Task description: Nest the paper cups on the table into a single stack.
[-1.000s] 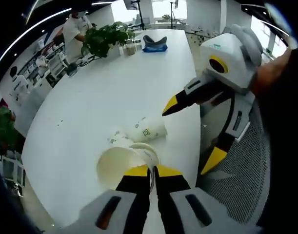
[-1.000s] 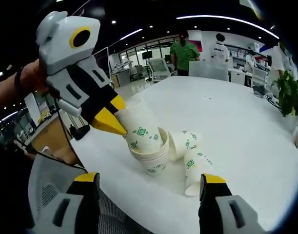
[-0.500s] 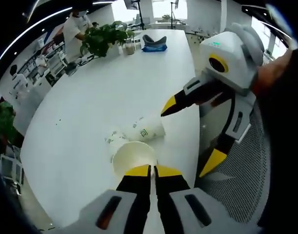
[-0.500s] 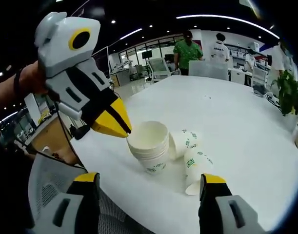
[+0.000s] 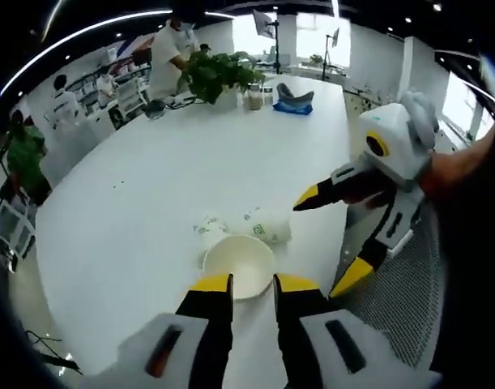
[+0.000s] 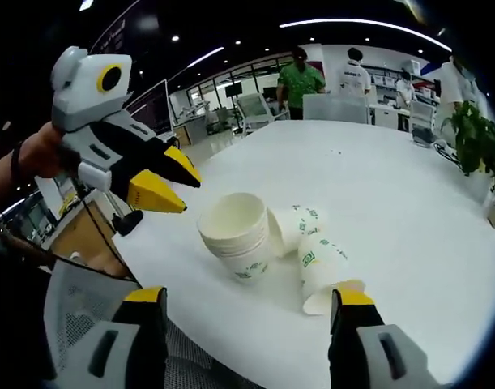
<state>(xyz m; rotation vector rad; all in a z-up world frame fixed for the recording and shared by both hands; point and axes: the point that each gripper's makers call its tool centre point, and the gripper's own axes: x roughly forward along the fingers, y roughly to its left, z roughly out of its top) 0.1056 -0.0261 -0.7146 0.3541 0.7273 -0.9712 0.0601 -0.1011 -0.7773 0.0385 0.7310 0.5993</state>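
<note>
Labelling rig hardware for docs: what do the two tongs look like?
Both match: the left tongs and right tongs have white-grey moulded bodies, black jaw arms with grey inserts and yellow tips, plus a yellow ring on each housing. A dark band sits at the left wrist.

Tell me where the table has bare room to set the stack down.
Bare: the wide white table between the cups and the far plant. Crowded: the near edge, where the upright stack, two lying cups and both grippers, left gripper and right gripper, gather.
</note>
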